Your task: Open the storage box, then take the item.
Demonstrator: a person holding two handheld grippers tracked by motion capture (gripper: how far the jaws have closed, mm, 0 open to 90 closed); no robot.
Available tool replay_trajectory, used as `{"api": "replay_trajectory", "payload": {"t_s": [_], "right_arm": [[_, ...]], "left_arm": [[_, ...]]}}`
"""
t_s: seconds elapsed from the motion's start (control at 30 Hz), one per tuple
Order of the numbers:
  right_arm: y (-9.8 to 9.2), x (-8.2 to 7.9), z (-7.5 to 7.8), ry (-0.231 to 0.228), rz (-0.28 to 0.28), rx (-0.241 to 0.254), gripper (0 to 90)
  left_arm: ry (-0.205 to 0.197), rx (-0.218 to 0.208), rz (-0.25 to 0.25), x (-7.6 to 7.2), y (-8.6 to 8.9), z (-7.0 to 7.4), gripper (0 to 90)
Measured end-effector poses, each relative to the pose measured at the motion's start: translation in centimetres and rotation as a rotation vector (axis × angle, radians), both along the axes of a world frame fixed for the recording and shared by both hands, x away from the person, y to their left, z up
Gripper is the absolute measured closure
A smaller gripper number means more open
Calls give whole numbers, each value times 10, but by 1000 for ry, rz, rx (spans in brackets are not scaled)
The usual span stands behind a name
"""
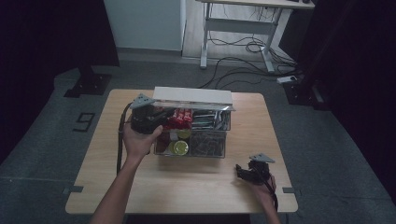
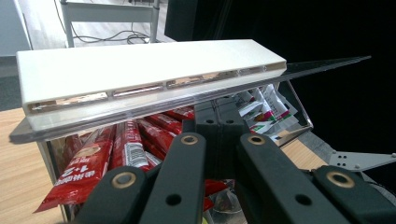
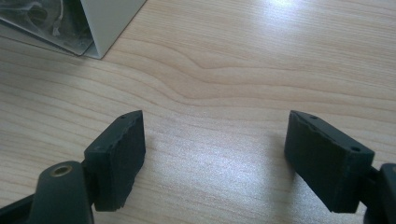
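Observation:
A clear plastic organiser box (image 1: 212, 150) stands mid-table, its lid (image 1: 192, 96) with a white bar tilted up at the back. Red packets (image 1: 182, 115) fill its back left compartment, and round green-topped items (image 1: 180, 147) lie in front. My left gripper (image 1: 161, 117) reaches in at the box's left end. In the left gripper view its jaws are shut together (image 2: 220, 109) just under the lid's white bar (image 2: 140, 70), above the red packets (image 2: 93, 158), and nothing shows between them. My right gripper (image 1: 241, 171) rests low over the table at front right, open (image 3: 215, 154) over bare wood.
White and green sachets (image 2: 266, 109) sit in the box's far compartment. A corner of the box (image 3: 105, 23) lies ahead of the right gripper. The wooden table (image 1: 187, 186) has free room in front. A desk frame (image 1: 238, 28) and cables stand on the floor behind.

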State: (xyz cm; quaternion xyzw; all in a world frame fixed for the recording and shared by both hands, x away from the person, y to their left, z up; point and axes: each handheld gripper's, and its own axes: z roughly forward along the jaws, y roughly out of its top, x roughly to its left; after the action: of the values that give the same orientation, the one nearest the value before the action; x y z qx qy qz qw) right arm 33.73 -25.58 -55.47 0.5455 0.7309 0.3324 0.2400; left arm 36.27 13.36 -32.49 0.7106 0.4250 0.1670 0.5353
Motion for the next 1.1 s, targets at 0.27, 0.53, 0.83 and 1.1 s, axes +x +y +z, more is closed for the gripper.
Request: {"api": "replay_trajectory", "payload": {"t_s": [0.27,0.53,0.83,1.1], "right_arm": [[0,0,0,-1,-2,0,214],[-2,-1,0,-4,-10,19,240],[-6,-8,14,-72,-16,61,284],[-5,-16,40,-121,1,104,312]], "left_arm": [[-1,2,3,2,0,1,900],[-8,11,-3,3,-3,3,900],[-14,16,-15,2,-4,4,900],[-10,10,-9,4,-4,2,900]]}}
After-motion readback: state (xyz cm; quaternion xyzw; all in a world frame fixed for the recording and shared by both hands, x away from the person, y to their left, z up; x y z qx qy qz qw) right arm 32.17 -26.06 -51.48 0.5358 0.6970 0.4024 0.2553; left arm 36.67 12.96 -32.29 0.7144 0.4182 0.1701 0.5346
